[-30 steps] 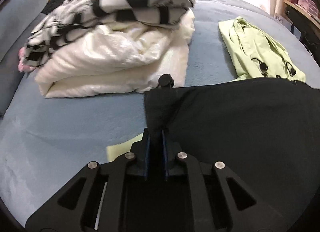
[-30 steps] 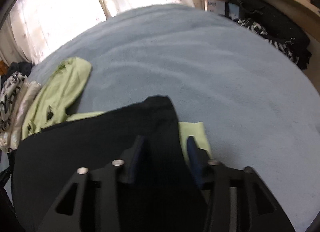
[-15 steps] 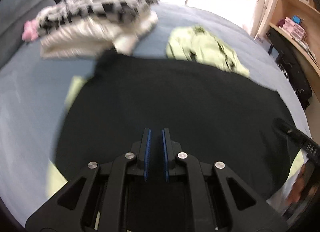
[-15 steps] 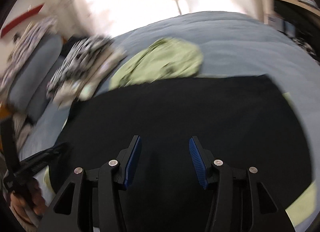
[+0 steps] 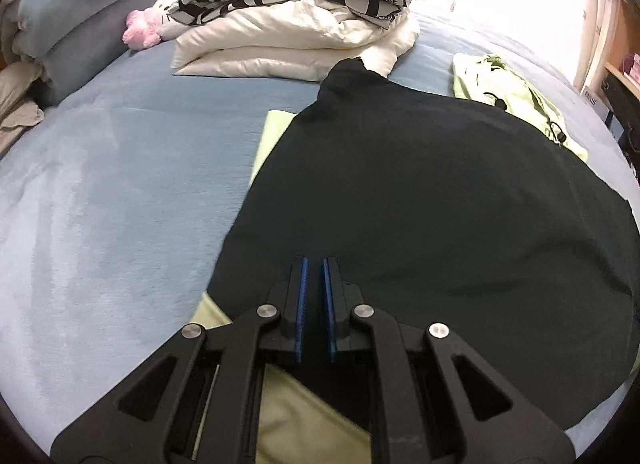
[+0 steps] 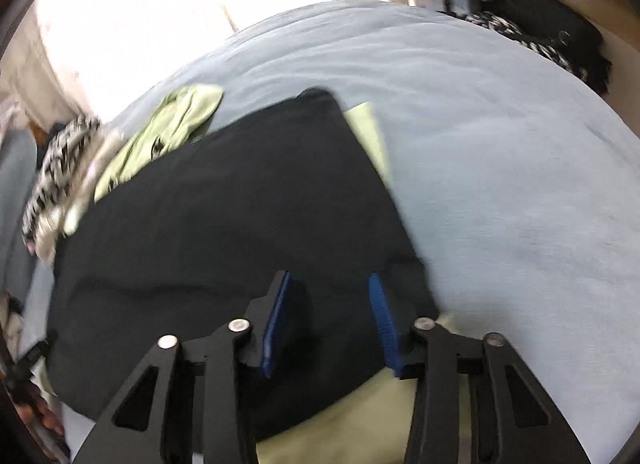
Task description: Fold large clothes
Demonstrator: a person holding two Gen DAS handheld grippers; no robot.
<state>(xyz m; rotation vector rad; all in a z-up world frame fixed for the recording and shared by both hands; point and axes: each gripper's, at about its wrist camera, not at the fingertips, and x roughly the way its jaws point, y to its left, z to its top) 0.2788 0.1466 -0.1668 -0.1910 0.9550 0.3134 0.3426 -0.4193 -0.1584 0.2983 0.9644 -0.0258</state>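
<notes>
A large black garment (image 5: pixel 432 199) lies spread flat on the blue bed, over a pale green cloth (image 5: pixel 272 135) that shows along its edges; it also shows in the right wrist view (image 6: pixel 240 215). My left gripper (image 5: pixel 315 264) hovers over the garment's near edge, its blue pads almost together with a narrow gap and nothing between them. My right gripper (image 6: pixel 328 284) is open and empty above the garment's near right part, with the pale green cloth (image 6: pixel 368 135) showing beside it.
A stack of folded white and black-patterned bedding (image 5: pixel 296 19) lies at the far side of the bed (image 5: pixel 100 183). A crumpled light green garment (image 5: pixel 504 91) lies beyond the black one. Grey pillows (image 5: pixel 52 23) are at the left, shelves with dark items (image 6: pixel 520 23) at the right.
One second ago my left gripper was shut on the black garment's corner and the right straddled the other. Both let go, pulled back toward me, and the garment now lies flat.
</notes>
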